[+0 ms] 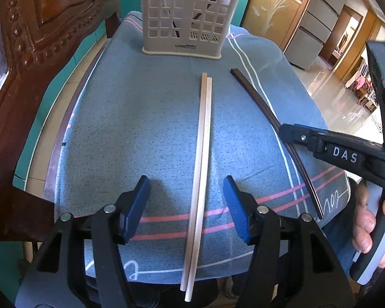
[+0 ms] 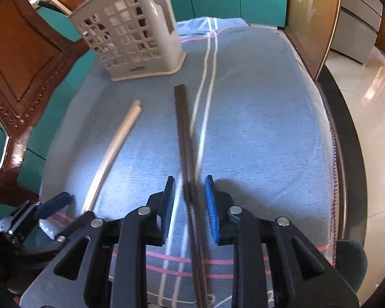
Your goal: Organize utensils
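A blue-grey cloth [image 1: 146,118] with pink and white stripes covers a table. At its far end stands a pale perforated utensil holder [image 1: 190,12], upright, with a few sticks already leaning inside. Two pairs of chopsticks lie on the cloth, both with their long axis running from the near edge away toward the holder. The pale chopsticks [image 1: 201,174] lie directly between the spread fingers of the left gripper [image 1: 187,205], which hovers wide open over their near half without touching them. The dark chopsticks [image 2: 187,154] lie to the right of the pale pair, well apart from it, and pass between the blue pads of the right gripper [image 2: 190,200]. That gripper is narrowed around them, but a gap shows on each side, so it is not yet pinching. Each hand is thus nearest its own pair. A carved wooden chair back [image 1: 33,51] rises left of the table. Nothing lies on the cloth between the chopsticks and the holder.
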`<action>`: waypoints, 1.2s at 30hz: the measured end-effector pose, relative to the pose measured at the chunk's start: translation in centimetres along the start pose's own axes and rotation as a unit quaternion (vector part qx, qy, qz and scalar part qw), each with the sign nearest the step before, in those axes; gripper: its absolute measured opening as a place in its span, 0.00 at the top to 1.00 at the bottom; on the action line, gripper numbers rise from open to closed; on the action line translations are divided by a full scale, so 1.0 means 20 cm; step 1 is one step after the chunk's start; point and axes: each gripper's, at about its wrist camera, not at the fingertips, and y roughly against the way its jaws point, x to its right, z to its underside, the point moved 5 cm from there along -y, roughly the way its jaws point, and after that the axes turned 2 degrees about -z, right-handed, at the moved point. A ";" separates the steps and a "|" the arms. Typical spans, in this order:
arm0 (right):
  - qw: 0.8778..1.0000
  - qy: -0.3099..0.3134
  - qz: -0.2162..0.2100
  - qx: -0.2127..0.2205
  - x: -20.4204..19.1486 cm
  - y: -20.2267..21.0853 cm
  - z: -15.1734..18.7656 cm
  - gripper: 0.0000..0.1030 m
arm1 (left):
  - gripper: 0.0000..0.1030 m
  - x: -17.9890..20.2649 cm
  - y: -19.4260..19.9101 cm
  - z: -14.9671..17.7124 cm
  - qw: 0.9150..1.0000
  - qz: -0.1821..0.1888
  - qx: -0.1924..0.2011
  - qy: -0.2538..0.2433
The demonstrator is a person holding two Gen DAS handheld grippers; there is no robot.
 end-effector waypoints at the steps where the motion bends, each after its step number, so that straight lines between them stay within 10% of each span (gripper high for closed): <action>1: 1.000 0.000 -0.001 0.000 0.01 0.00 0.00 0.75 | 0.42 0.00 0.00 0.00 1.000 -0.003 0.000 -0.002; 9: 1.000 -0.011 -0.013 0.020 0.03 0.02 -0.02 0.74 | 0.44 -0.02 -0.01 -0.02 1.000 -0.008 -0.001 -0.003; 13: 1.000 -0.011 0.003 0.013 0.06 0.01 -0.02 0.73 | 0.83 -0.01 -0.01 -0.03 1.000 -0.017 0.002 -0.011; 20: 1.000 -0.015 -0.004 0.014 0.06 0.00 -0.02 0.69 | 0.94 0.03 0.02 -0.02 1.000 0.011 0.015 0.002; 26: 1.000 -0.012 0.004 0.016 0.07 0.00 -0.03 0.69 | 0.93 0.04 0.19 -0.08 0.997 0.041 0.067 0.014; 36: 0.999 0.035 0.017 0.016 0.03 -0.03 -0.04 0.67 | 0.74 -0.06 0.04 -0.05 0.999 0.021 0.017 0.043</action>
